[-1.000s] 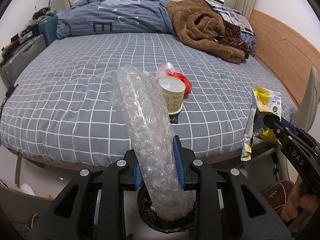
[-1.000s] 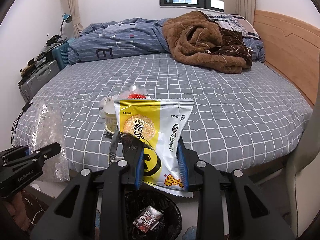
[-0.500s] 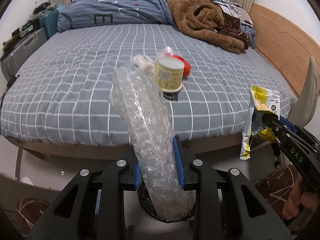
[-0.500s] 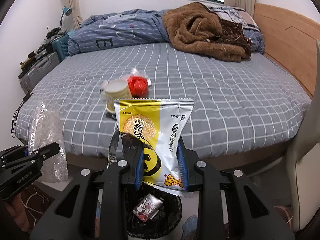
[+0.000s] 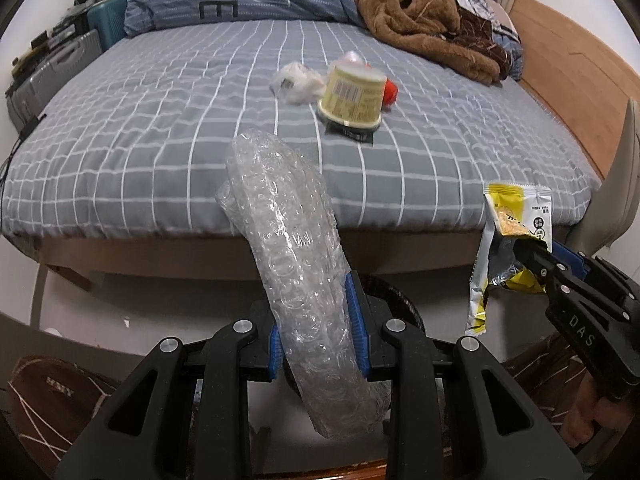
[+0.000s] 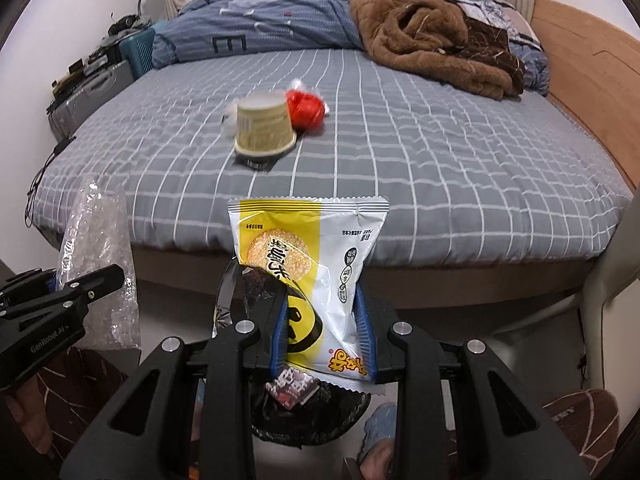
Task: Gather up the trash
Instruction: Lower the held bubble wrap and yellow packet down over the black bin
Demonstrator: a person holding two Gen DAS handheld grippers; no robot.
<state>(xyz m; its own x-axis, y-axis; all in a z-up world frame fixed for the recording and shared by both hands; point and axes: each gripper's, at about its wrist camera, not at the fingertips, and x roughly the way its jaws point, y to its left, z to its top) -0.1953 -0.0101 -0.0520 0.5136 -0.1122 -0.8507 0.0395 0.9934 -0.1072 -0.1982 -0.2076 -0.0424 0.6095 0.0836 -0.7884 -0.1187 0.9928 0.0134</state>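
Note:
My left gripper [image 5: 316, 328] is shut on a roll of clear bubble wrap [image 5: 292, 264], held above a black-lined trash bin [image 5: 396, 300] on the floor by the bed. My right gripper [image 6: 322, 328] is shut on a yellow and white snack bag [image 6: 316, 276], over the same bin [image 6: 308, 420], which holds a dark wrapper [image 6: 294, 386]. The right gripper with its bag [image 5: 516, 236] shows at the right of the left wrist view. On the bed lie a yellow cup [image 5: 354, 94], a red bag [image 6: 306, 110] and a white crumpled plastic piece [image 5: 298, 82].
The grey checked bed [image 6: 440, 152] carries a blue duvet [image 6: 256, 32] and a brown blanket [image 6: 424, 48] at the back. Suitcases [image 5: 52, 68] stand at the left wall. A wooden headboard [image 5: 576, 64] is at the right. Slippers [image 6: 580, 420] lie on the floor.
Both grippers have dropped lower and pulled back from the bed with their loads; the bed's edge and frame now show and the bin is closer beneath them.

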